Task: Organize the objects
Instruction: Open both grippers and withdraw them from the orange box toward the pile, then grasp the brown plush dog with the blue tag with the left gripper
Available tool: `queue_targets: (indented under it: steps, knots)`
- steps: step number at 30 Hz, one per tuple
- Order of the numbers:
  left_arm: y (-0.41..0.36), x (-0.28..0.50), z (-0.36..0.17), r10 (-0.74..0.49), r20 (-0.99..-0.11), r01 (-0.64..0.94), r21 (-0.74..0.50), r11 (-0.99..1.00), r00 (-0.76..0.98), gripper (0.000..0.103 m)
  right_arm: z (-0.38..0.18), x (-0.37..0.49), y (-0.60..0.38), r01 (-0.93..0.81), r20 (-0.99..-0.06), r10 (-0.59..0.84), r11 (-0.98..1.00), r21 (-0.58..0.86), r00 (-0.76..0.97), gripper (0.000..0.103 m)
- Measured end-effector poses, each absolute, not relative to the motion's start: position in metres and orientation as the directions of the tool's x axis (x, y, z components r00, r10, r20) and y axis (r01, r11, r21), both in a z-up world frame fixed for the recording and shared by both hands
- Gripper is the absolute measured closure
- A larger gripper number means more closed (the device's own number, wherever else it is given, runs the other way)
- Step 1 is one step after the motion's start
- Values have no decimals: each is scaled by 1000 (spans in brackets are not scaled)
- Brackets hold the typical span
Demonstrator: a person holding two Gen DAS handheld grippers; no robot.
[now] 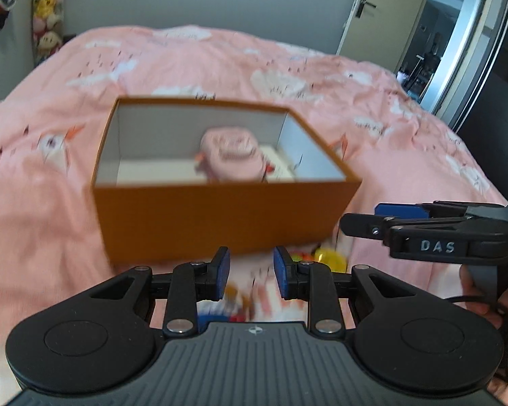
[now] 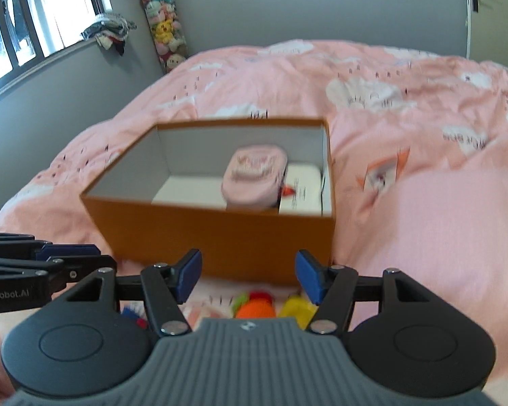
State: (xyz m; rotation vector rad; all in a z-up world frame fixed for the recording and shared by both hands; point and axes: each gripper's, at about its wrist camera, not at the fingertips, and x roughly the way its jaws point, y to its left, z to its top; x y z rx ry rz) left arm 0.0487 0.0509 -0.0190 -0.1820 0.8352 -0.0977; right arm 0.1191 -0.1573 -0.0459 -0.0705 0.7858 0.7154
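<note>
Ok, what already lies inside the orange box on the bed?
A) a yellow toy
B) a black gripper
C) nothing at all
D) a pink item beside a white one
D: inside the orange box, a pink item lies beside a white item on its floor.

- Box [image 2: 220, 237]: orange outside, white inside
- Bedspread [image 2: 423, 220]: pink, printed with white clouds
- Bundle in the box [image 2: 250, 176]: pale pink
- Small toys [image 2: 255, 308]: orange, red, yellow
- Tool pads [image 2: 188, 275]: blue
</note>
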Motion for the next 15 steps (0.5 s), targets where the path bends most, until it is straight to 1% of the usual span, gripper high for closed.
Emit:
queue_targets:
  steps: [5,8,9,15]
  knots:
    - [62,29,-25,-156,-750,-21,-221,975,643,72,-61,101,-159,-605,-717,534,772,196,449,40]
    - [66,18,-30,-149,-775,-29,-210,977,614,72,-66,91,-157,-612,-726,529,768,189,439,40]
    - [66,15,-33,-147,-780,-34,-210,977,608,72,-68,87,-157,-617,-729,527,765,184,436,42]
    - [71,6,-50,-174,-818,-62,-247,967,549,72,-75,70,-148,-675,-747,533,721,157,396,45]
